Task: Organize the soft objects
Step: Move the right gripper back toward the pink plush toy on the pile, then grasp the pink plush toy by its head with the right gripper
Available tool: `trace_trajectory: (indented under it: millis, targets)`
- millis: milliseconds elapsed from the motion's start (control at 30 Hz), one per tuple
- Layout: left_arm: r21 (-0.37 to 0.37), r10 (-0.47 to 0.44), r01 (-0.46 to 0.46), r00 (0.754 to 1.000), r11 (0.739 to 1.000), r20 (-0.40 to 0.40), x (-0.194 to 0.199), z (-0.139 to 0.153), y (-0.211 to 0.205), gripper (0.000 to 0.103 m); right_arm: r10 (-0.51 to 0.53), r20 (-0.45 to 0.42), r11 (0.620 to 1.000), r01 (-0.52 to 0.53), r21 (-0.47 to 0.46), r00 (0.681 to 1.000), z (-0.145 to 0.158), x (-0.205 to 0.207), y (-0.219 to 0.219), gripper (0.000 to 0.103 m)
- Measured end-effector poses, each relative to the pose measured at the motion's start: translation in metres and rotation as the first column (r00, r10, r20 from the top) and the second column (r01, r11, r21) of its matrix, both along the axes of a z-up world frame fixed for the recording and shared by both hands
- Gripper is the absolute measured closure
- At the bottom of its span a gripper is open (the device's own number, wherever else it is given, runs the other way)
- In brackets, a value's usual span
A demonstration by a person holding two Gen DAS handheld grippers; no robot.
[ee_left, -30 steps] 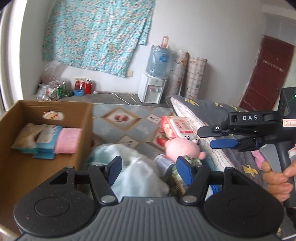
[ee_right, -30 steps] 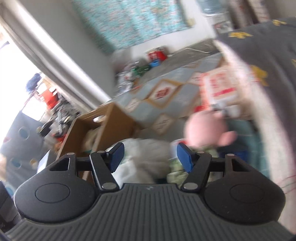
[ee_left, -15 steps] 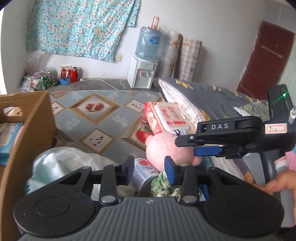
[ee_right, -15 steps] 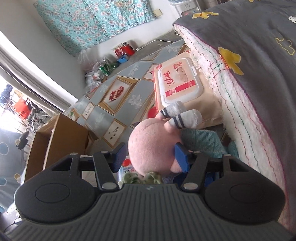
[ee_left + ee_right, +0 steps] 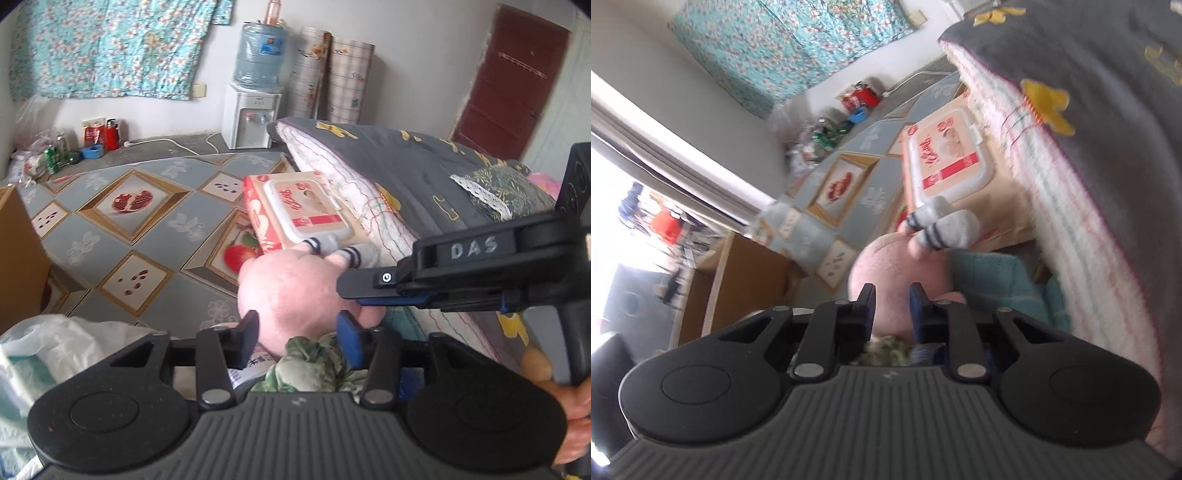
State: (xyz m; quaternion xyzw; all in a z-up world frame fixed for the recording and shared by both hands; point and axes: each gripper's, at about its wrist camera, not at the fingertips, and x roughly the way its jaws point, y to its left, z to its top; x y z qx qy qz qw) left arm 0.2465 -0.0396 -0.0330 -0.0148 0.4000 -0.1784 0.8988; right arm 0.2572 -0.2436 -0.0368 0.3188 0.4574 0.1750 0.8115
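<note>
1. The right hand-held gripper (image 5: 892, 301) has just been closing; its jaws pinch a fold of the round pink plush toy (image 5: 886, 273), which lies on the floor straight ahead of it.
2. The left hand-held gripper (image 5: 297, 332) has just been opening; its jaws stand apart on either side of the same toy, and whether the pads touch it cannot be told.
3. Just beyond the toy's grey striped feet, a peach-coloured wipes pack with a white flip lid (image 5: 303, 210) leans against the grey patterned quilt (image 5: 406, 173).
4. A brown cardboard box (image 5: 738, 273) sits to the right hand-held gripper's left; its contents are hidden.
5. A white plastic bag (image 5: 48, 347) holding something pale teal lies left of the left hand-held gripper.
</note>
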Motion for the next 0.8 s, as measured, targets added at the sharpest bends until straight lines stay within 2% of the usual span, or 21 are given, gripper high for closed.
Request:
trace_trajectory:
  millis: [167,467,567,667,800]
  targets:
    - [0.03,-0.043,0.043,0.999,0.999,0.007,0.006,-0.001,-0.009,0.04,0.017,-0.017,0.996,-0.015,0.087,1.0,-0.007,0.005,-0.001,0.084]
    - [0.092,-0.087,0.087,0.996,0.992,-0.006,0.023,-0.009,-0.029,0.038,0.043,-0.054,0.977,-0.031,0.21,0.998,-0.016,0.019,-0.004,0.083]
    - [0.109,-0.085,0.085,0.996,0.99,-0.003,0.026,-0.01,-0.031,0.038,0.026,-0.049,0.979,-0.016,0.201,0.998,-0.014,0.023,-0.003,0.082]
    - [0.116,-0.083,0.083,0.997,0.99,-0.005,0.029,-0.01,-0.029,0.036,-0.027,-0.014,0.993,0.029,0.116,1.0,-0.003,0.021,-0.008,0.082]
    - [0.114,-0.086,0.089,0.996,0.99,-0.024,0.033,-0.012,-0.027,0.03,-0.067,-0.038,0.996,0.069,0.055,0.997,-0.006,0.021,-0.016,0.069]
